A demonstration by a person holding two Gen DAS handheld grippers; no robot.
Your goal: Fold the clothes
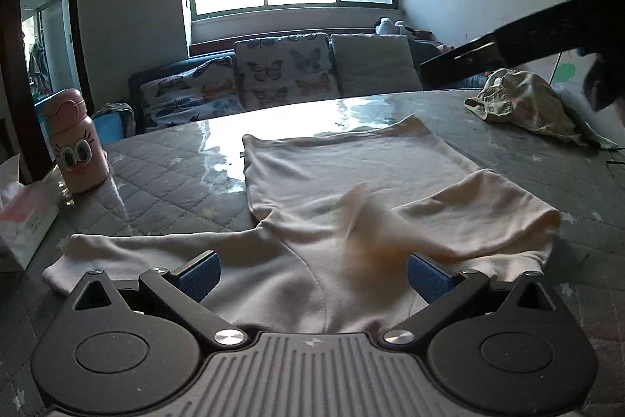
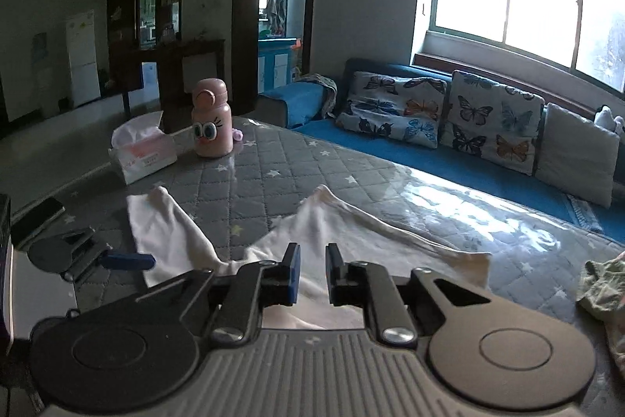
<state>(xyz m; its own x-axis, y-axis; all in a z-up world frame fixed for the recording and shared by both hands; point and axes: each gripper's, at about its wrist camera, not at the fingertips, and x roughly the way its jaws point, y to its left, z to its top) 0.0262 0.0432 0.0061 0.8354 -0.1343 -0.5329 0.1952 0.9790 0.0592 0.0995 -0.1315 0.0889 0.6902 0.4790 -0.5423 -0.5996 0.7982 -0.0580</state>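
Left tongs (image 1: 312, 274) spread, right tongs (image 2: 312, 270) slightly parted, empty, over white shirt (image 1: 351, 174) mid-table; sleeve fold underway, next regrip sleeve.

White garment (image 1: 343, 174): its near edge is hidden beneath the left gripper (image 1: 312, 278) body, and one raised fold at centre is motion-blurred. Olive garment (image 2: 603, 284): cut off by the right edge of the right wrist view. Tissue box (image 1: 21, 221): cropped by the left edge; its print is illegible. Doorway (image 2: 279, 6): the contents beyond are too small to tell.
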